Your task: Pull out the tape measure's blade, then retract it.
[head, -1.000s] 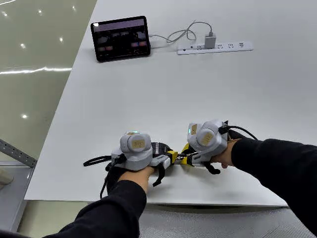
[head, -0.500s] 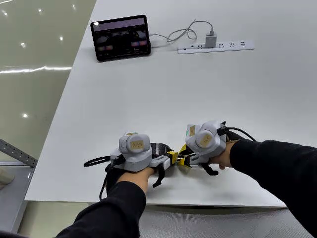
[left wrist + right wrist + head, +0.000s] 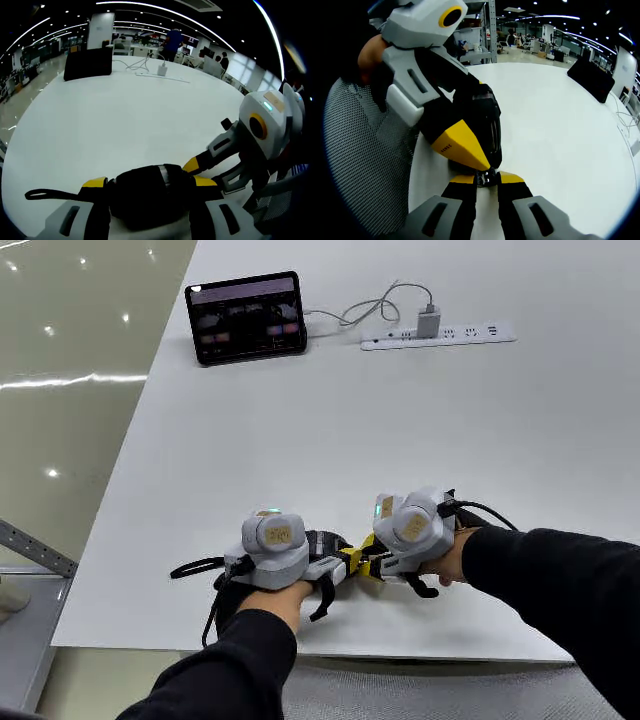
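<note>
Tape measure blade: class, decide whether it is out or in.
In, or nearly: the right gripper pinches its tip right against the tape measure; no blade length shows.

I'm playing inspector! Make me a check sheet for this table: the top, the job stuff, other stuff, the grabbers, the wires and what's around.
Surface: white table, bare in the middle.
Job's things: black tape measure near the front edge; its blade tip barely out.
Clutter: tablet and power strip with a charger, at the far end.
Grippers: left gripper shut on the tape measure; right gripper pinching the blade tip.
Cables: white cable from charger to tablet; black cable at the right gripper.
Surroundings: shiny floor left of the table.
</note>
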Demonstrator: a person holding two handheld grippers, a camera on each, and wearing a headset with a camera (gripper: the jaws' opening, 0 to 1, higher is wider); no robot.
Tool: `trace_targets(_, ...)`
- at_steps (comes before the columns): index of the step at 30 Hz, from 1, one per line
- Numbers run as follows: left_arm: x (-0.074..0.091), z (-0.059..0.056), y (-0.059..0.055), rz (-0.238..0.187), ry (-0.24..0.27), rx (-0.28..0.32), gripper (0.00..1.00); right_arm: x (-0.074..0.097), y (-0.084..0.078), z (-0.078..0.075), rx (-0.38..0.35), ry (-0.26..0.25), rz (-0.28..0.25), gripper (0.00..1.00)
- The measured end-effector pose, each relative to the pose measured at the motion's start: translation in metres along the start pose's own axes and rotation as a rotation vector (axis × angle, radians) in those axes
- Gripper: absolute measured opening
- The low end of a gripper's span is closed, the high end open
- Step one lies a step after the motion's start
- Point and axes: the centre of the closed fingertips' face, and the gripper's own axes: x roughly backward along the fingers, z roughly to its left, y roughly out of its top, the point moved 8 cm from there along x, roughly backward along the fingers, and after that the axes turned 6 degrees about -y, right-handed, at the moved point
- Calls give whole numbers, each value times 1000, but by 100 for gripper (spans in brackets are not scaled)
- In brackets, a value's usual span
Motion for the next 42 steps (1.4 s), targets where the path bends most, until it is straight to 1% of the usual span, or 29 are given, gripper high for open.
trace_targets(5,0,0,0,0,1,0,60,2,-1,-1,-8,4,-8,12)
trace_targets(7,0,0,0,0,2,-2,60,4,-4,0,2,4,-20,12)
trace_targets(8,0,0,0,0,2,-1,60,6,-6,0,15,2,-13,12)
trace_targets(10,0,0,0,-1,2,-1,60,7,-8,1,27,-4,-21,12)
trace_targets(12,0,0,0,-2,3,0,60,7,-9,3,48,-15,-27,12)
trace_targets(16,0,0,0,-2,1,2,60,7,-8,3,65,-30,-29,11)
trace_targets(27,1,0,0,-4,-2,4,60,1,-3,3,56,-26,-30,10)
trace_targets(37,0,0,0,-5,-1,5,60,-1,-3,2,33,-15,-36,10)
trace_targets(38,1,0,0,-5,-1,5,60,-1,-3,1,42,-13,-34,10)
trace_targets(42,0,1,0,-6,-1,4,60,-1,-3,1,38,-12,-34,10)
